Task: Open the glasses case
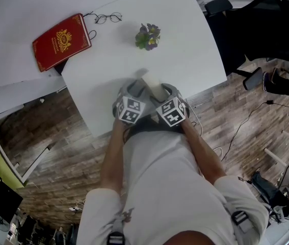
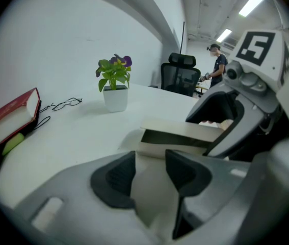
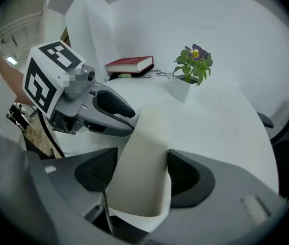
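- One glasses case (image 1: pixel 153 83), lid ajar, sits on the person's side of the single potted plant (image 1: pixel 148 36).
- Two grippers: left gripper (image 2: pixel 149 171) and right gripper (image 3: pixel 141 171) both clamp it.
- One red book (image 1: pixel 61 41), one spectacles (image 1: pixel 107 18).
- Grippers hide the case's ends.

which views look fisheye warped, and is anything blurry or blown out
Head view: table edges bow outward, mostly sharp. Left gripper view: dark round vignette, ceiling light blown out, near fingers soft. Right gripper view: same vignette, close glasses case soft.
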The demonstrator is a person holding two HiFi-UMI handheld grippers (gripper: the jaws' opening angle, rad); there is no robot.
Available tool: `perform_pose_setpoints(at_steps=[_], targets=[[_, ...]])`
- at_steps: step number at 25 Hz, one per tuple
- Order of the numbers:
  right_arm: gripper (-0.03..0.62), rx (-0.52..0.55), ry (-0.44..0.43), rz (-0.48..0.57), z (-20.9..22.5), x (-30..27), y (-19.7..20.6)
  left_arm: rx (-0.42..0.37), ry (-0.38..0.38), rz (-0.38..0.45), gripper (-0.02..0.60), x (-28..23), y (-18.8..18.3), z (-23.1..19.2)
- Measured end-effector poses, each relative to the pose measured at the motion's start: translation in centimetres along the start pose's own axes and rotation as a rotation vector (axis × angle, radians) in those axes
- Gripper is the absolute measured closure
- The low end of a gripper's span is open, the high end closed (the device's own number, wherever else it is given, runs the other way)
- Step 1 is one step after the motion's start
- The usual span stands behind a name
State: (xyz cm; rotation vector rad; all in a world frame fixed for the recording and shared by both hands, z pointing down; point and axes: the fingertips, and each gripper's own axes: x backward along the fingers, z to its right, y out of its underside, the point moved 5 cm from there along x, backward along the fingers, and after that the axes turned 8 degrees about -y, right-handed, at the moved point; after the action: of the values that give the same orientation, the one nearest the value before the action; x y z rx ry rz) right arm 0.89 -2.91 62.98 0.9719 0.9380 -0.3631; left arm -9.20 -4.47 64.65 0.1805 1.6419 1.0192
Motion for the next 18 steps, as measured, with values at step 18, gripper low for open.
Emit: perform_pose_setpoints(at_steps=[18], targets=[[0.318, -0.027, 0.006, 0.029, 0.56, 0.73, 0.14, 0.0, -0.008, 0.011, 0.4, -0.12, -0.24, 0.05]])
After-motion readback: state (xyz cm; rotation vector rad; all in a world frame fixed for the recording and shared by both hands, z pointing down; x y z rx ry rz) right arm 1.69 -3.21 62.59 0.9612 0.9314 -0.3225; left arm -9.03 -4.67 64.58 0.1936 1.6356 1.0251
